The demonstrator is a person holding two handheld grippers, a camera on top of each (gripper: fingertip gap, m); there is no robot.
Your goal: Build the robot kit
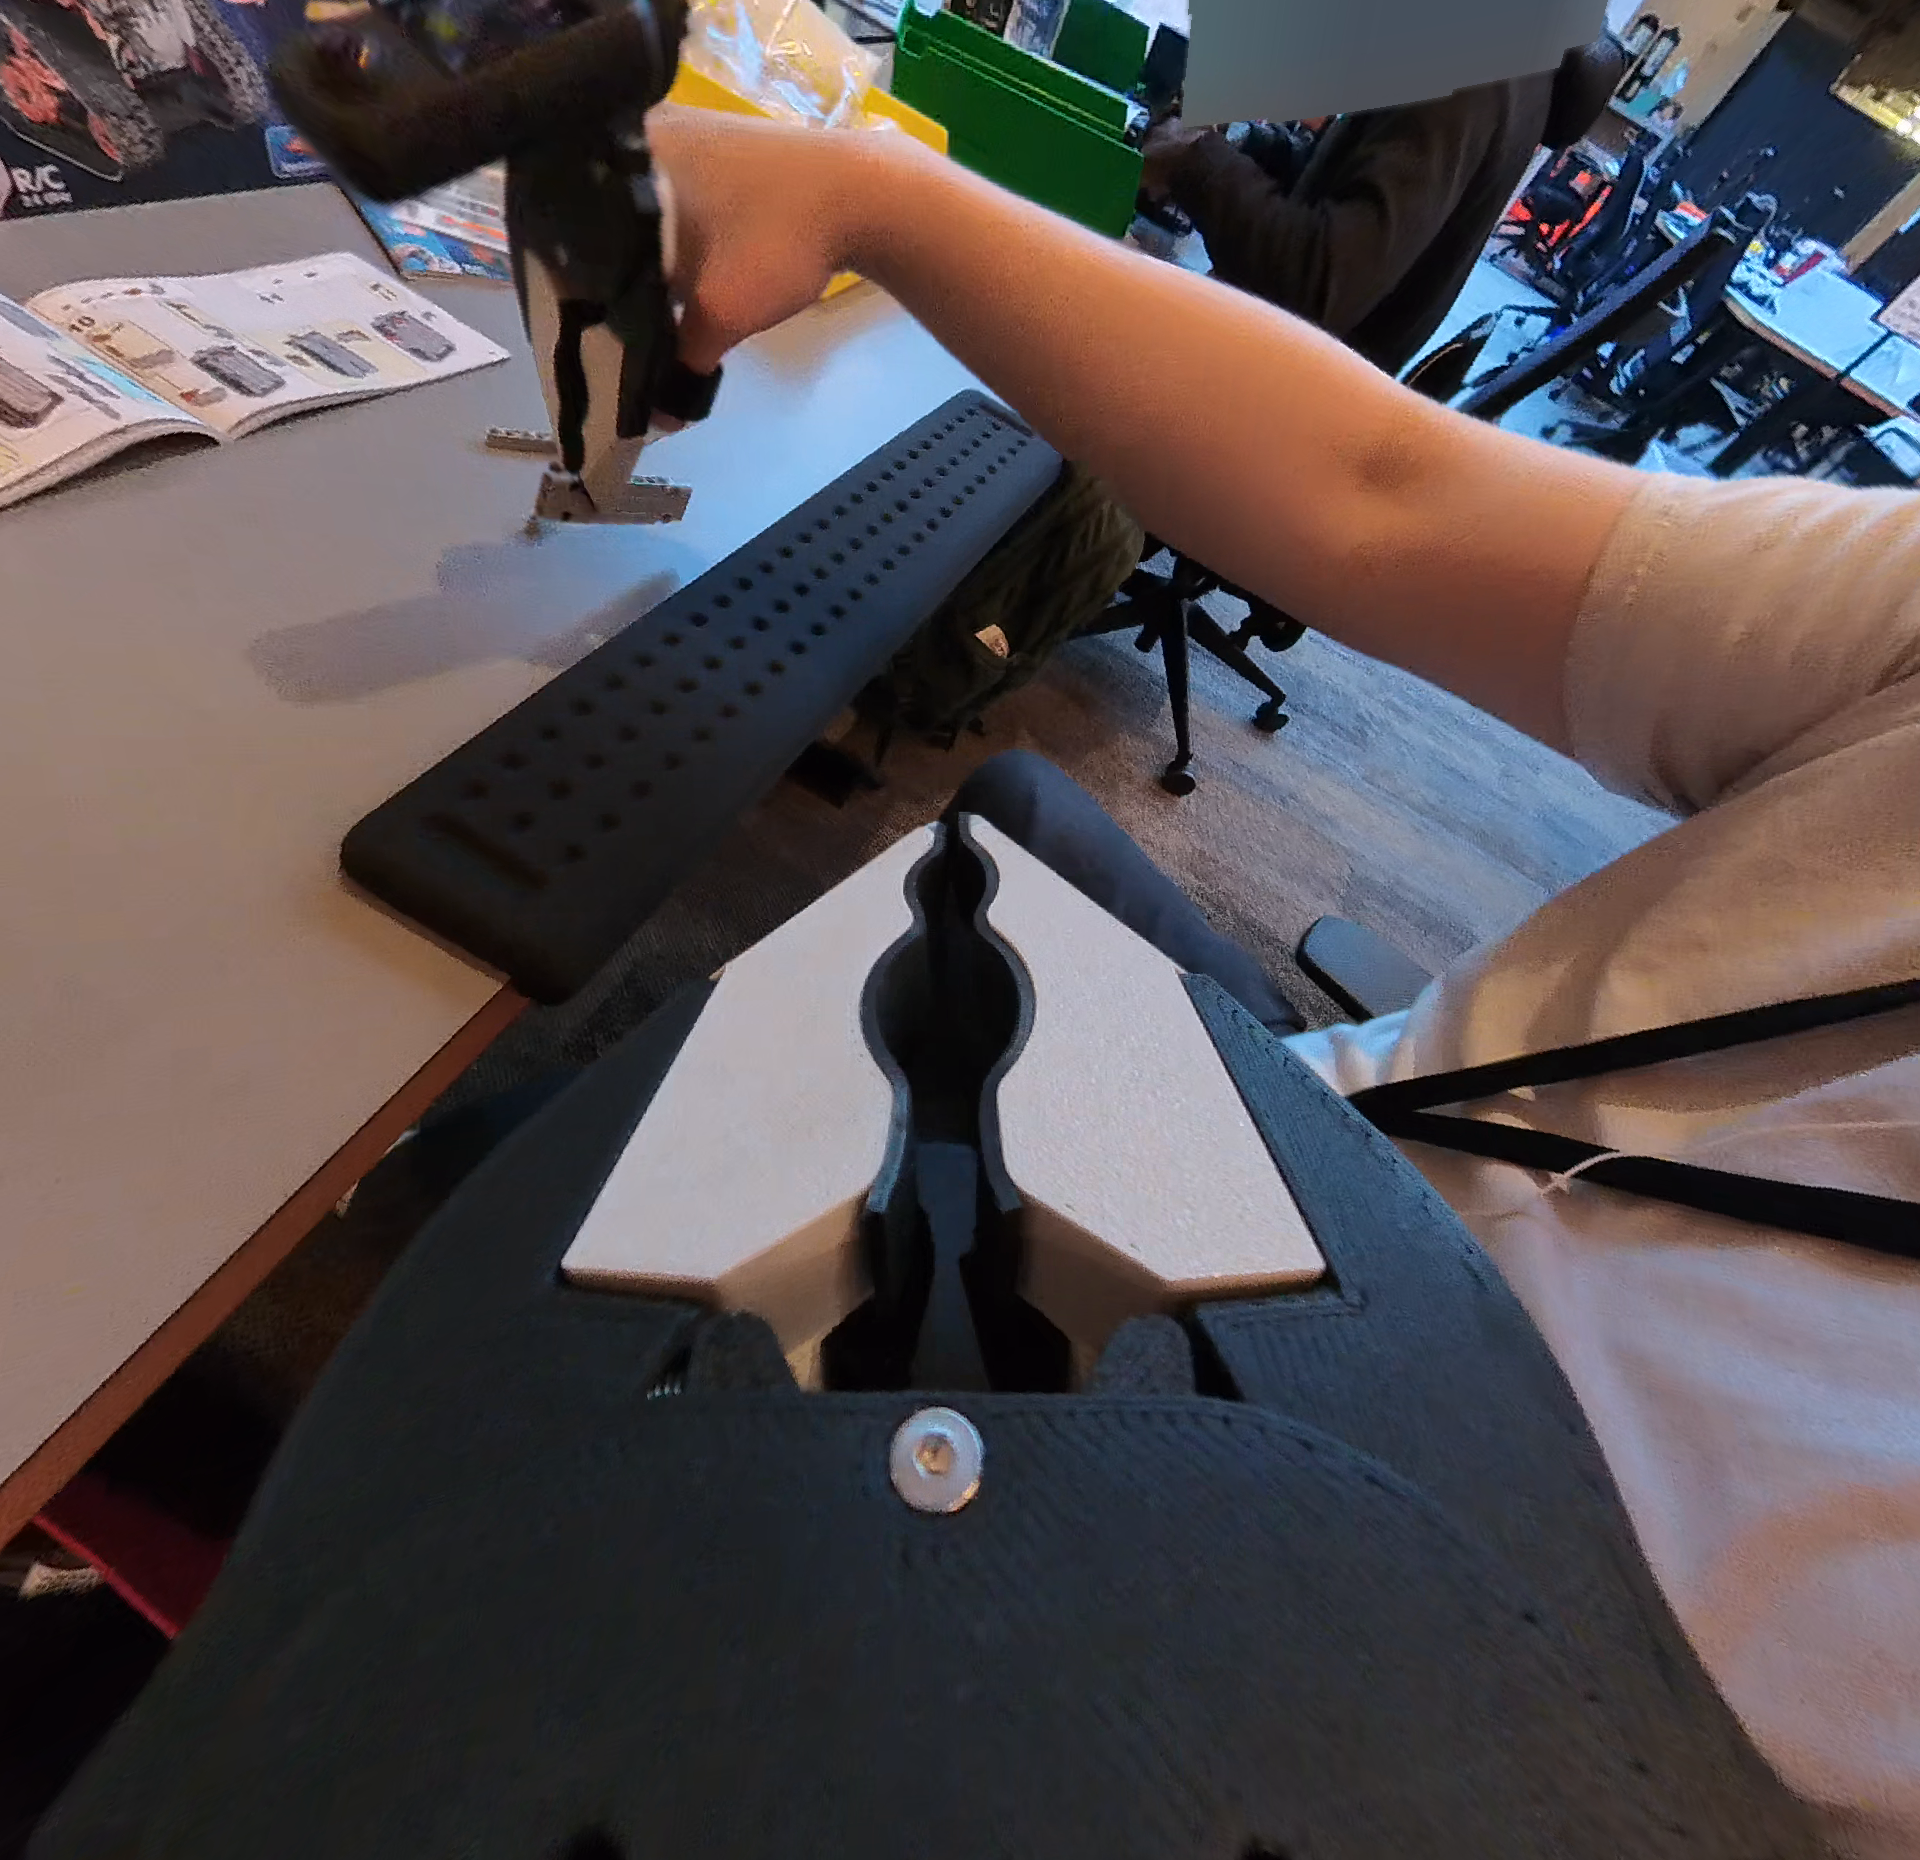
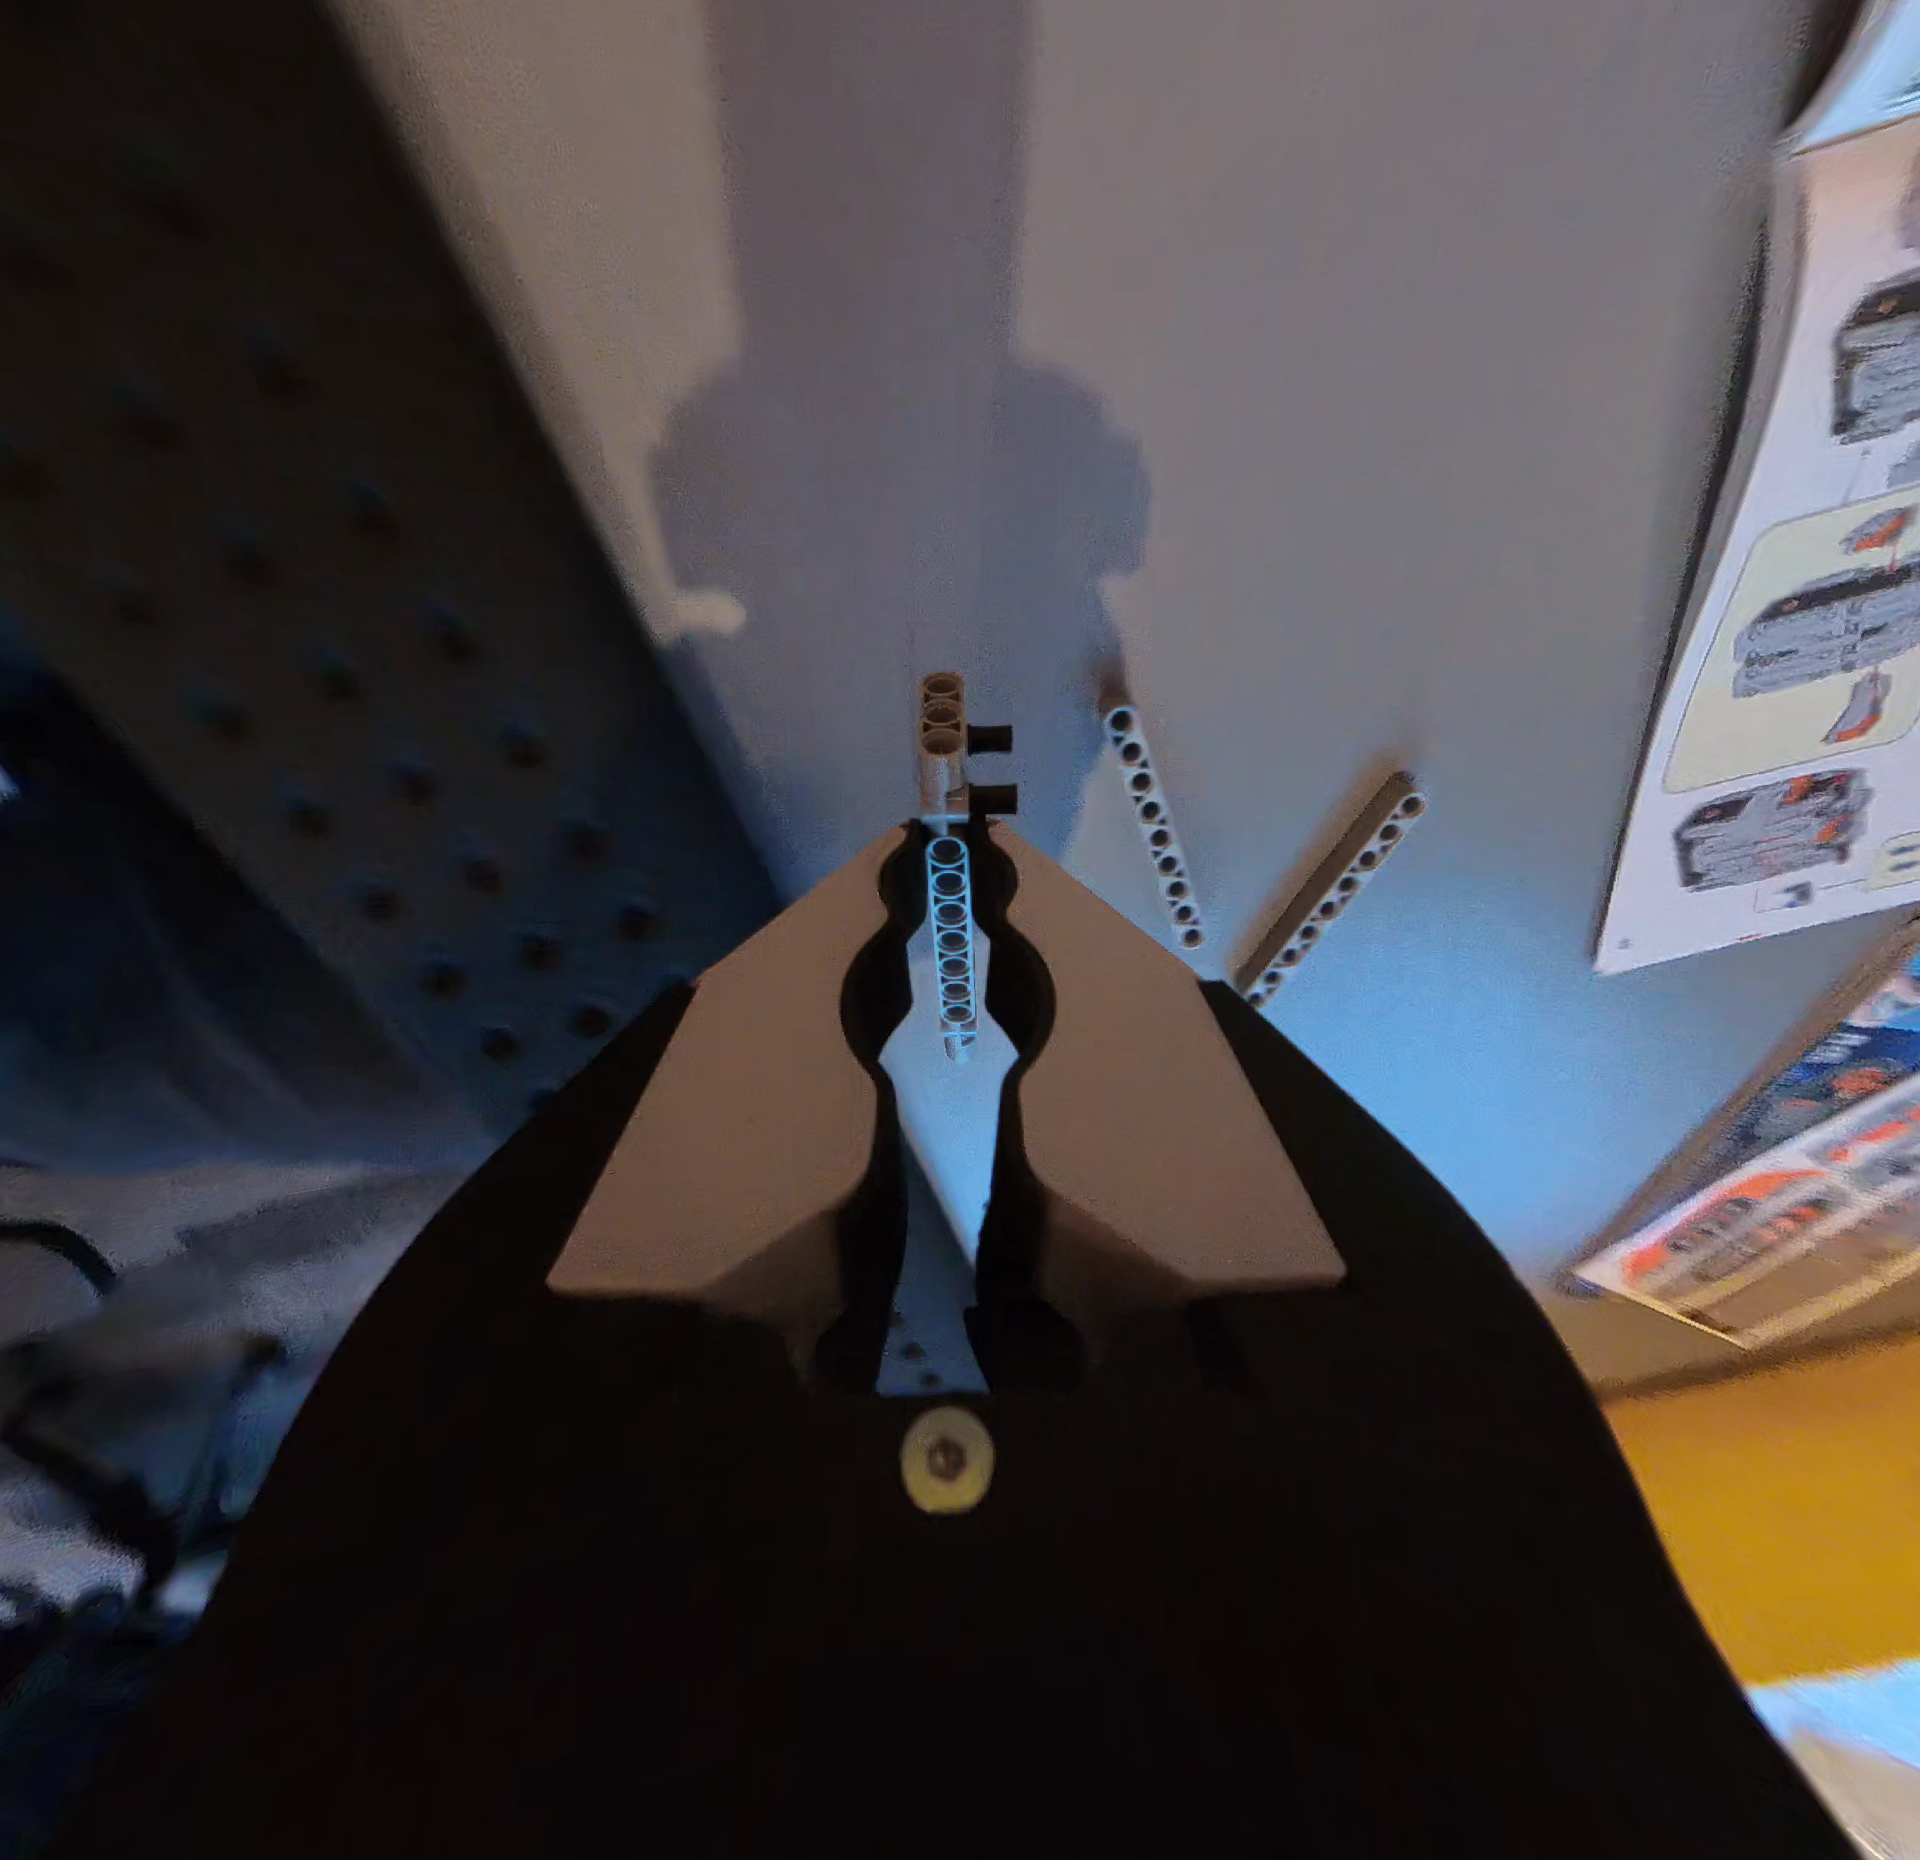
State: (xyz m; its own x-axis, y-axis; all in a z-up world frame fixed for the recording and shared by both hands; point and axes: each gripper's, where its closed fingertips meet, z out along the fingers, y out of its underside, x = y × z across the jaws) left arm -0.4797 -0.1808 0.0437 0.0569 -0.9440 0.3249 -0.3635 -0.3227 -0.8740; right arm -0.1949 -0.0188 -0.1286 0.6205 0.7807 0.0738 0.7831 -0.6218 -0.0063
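Note:
My right gripper (image 2: 951, 825) is shut on a light grey holed beam assembly (image 2: 940, 740) with two black pins on its side, held just above the grey table (image 2: 1351, 356). In the left wrist view the right gripper (image 1: 587, 475) points down, with the beam assembly (image 1: 639, 503) at its tips. Two loose grey holed beams (image 2: 1153, 834) (image 2: 1335, 891) lie on the table just right of it. My left gripper (image 1: 954, 823) is shut and empty, off the table's front edge, over a dark chair (image 1: 1081, 854).
A black perforated pad (image 1: 686, 688) lies along the table edge (image 1: 260, 1228). An open instruction booklet (image 1: 229, 345) and a printed box (image 1: 125, 75) sit at the back left. Yellow (image 1: 790, 75) and green (image 1: 1008, 117) bins stand behind. A person's bare arm (image 1: 1195, 376) crosses the view. Spacing between my two grippers at the tips: around 35 centimeters.

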